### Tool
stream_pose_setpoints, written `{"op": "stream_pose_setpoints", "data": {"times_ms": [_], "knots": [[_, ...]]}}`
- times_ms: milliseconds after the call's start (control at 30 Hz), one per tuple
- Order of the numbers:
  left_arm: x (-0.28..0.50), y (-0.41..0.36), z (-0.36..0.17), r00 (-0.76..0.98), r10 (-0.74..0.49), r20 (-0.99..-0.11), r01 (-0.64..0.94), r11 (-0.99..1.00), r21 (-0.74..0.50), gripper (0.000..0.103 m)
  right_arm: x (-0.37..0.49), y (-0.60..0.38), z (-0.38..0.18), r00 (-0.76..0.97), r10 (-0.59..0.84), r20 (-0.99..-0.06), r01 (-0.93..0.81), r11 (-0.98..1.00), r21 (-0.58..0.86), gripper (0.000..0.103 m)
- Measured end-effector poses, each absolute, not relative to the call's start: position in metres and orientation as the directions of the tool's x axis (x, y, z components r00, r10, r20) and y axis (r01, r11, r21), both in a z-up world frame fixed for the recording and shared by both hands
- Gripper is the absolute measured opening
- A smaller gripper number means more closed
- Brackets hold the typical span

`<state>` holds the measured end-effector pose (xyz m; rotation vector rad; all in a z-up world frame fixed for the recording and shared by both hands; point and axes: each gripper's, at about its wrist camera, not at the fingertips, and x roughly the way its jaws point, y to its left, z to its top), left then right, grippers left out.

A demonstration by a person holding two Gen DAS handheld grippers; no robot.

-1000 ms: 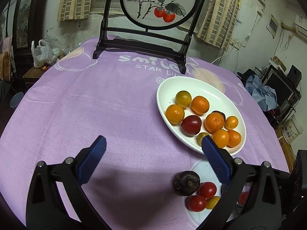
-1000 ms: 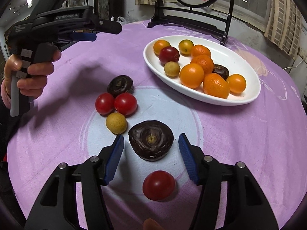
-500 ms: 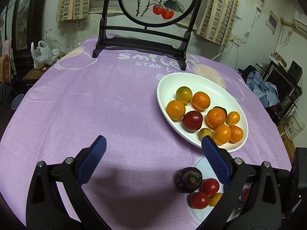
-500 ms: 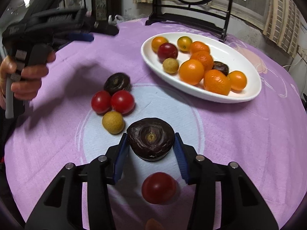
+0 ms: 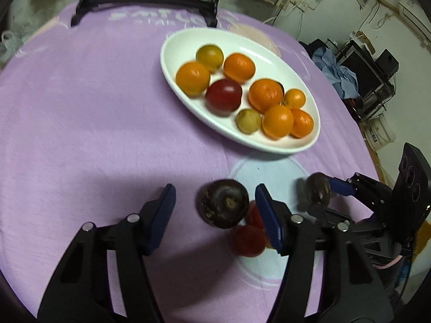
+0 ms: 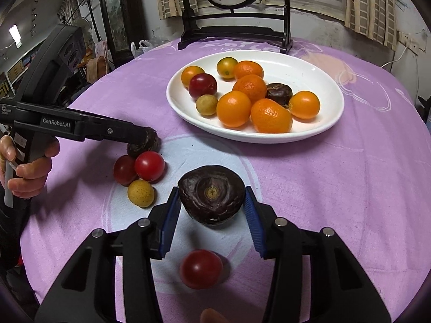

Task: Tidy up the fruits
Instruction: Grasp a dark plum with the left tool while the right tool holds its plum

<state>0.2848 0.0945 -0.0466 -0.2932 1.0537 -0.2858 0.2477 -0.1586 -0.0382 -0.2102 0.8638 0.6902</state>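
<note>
The right gripper pinches a large dark purple wrinkled fruit, raised above the lilac tablecloth. The left gripper is wide open around a smaller dark fruit, near the white oval plate.

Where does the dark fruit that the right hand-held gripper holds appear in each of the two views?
Left wrist view: the large dark fruit sits at the lower right, at the tip of the right hand-held gripper.
Right wrist view: the same fruit sits at centre bottom, between the blue fingers of that hand-held gripper.
Shared landmark: the white oval plate of fruit.
</note>
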Motion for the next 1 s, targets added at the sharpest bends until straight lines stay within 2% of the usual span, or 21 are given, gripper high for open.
{"op": "stream_pose_setpoints", "data": {"times_ms": [233, 367, 700, 833, 900, 1000], "knots": [[0.289, 0.078, -0.045, 0.456, -0.362, -0.813, 0.101, 0.929, -0.357, 0.061, 0.246, -0.159, -0.038, 0.460, 0.469, -0.754, -0.628, 0.772, 0.097, 0.047], [0.291, 0.070, -0.050, 0.444, -0.329, -0.833, 0.094, 0.942, -0.322, 0.054, 0.246, -0.158, -0.039, 0.464, 0.459, -0.757, -0.625, 0.776, 0.087, 0.047], [0.297, 0.072, -0.056, 0.441, -0.312, -0.841, 0.000, 0.937, -0.348, 0.050, 0.247, -0.156, -0.042, 0.467, 0.445, -0.764, -0.621, 0.780, 0.075, 0.047], [0.296, 0.065, -0.055, 0.455, -0.260, -0.852, -0.028, 0.952, -0.306, 0.049, 0.246, -0.157, -0.039, 0.474, 0.450, -0.757, -0.621, 0.780, 0.075, 0.047], [0.294, 0.062, -0.053, 0.465, -0.234, -0.854, -0.021, 0.961, -0.275, 0.043, 0.245, -0.158, -0.037, 0.478, 0.456, -0.750, -0.622, 0.779, 0.077, 0.047], [0.292, 0.066, -0.054, 0.454, -0.253, -0.854, -0.028, 0.954, -0.297, 0.043, 0.243, -0.158, -0.035, 0.483, 0.464, -0.743, -0.624, 0.777, 0.079, 0.047]]}}
